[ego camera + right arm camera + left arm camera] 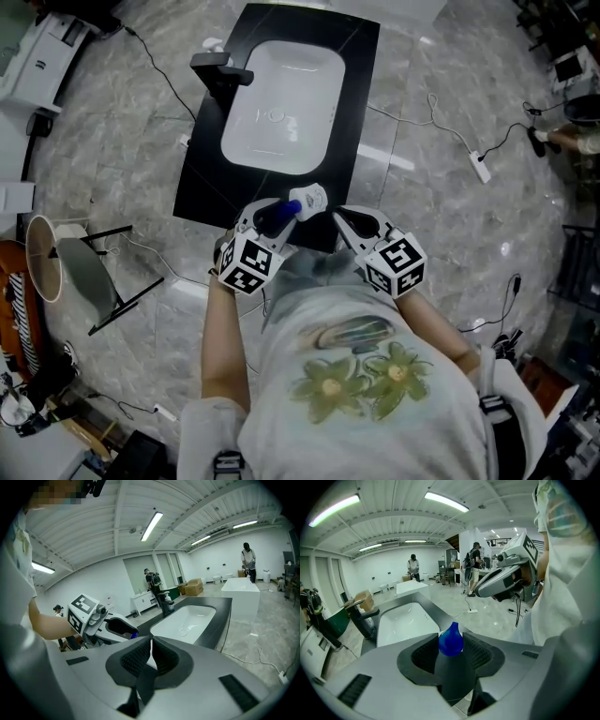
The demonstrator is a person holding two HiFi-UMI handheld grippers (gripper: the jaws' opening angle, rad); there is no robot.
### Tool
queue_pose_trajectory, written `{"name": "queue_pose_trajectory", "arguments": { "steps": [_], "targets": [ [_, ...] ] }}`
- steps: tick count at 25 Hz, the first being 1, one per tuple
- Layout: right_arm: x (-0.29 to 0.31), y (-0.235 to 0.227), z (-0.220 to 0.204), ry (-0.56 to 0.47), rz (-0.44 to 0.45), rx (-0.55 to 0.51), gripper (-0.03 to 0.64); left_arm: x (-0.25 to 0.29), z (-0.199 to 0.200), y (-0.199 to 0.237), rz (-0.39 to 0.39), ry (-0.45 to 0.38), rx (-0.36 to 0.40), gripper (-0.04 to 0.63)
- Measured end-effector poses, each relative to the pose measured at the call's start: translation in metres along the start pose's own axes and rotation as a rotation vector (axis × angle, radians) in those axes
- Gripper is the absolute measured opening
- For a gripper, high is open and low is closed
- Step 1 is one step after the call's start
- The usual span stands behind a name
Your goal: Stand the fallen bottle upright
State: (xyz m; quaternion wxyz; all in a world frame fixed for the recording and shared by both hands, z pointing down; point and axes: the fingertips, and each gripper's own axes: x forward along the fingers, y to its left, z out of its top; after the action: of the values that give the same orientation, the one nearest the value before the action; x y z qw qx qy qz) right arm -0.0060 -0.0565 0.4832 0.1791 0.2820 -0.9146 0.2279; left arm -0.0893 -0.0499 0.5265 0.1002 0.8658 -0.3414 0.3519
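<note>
Shirt [356, 375]: white with a green flower print, fills the lower middle of the head view; both forearms reach up-frame from it.
Left gripper [272, 214]: centre of the head view, pointing up-frame at the near edge of the counter. Jaws clamped on the bottle; in the left gripper view both ribbed pads press the blue part from either side.
Bottle [309, 199]: held at the left gripper's tips, over the near edge of the counter. Blue part sits in the pads, white part sticks out toward upper right, just beside the right gripper's tips. Looks slanted in the head view; cannot tell if it touches the counter.
Right gripper [339, 217]: just right of the bottle, tips angled toward it. Jaws pressed nearly together, only a thin slit between the pads in the right gripper view, nothing pinched.
Marker cubes: one on each gripper, left [248, 264], right [398, 262], both just above the shirt.
Counter [202, 178]: black slab, upper middle of the head view, slightly skewed.
Sink [300, 84]: white basin set into the counter, up-frame of the bottle and well apart from it.
Faucet [220, 70]: black, on the counter at the sink's upper left.
Floor [441, 103]: grey marble-look, cables across it, white power strip [480, 167] at right.
</note>
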Motion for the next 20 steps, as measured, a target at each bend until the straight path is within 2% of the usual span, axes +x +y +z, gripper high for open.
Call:
{"name": "queue_pose_trajectory", "arguments": {
  "steps": [13, 20],
  "targets": [
    [-0.034, -0.027, -0.006, -0.006, -0.022, 0.02, 0.044, 0.021, 0.045, -0.009, 0.038, -0.033, -0.052, 0.178],
    [-0.046, -0.033, -0.007, -0.019, -0.04, 0.033, 0.044, 0.035, 0.065, -0.016, 0.026, -0.036, -0.041, 0.178]
  ]
}}
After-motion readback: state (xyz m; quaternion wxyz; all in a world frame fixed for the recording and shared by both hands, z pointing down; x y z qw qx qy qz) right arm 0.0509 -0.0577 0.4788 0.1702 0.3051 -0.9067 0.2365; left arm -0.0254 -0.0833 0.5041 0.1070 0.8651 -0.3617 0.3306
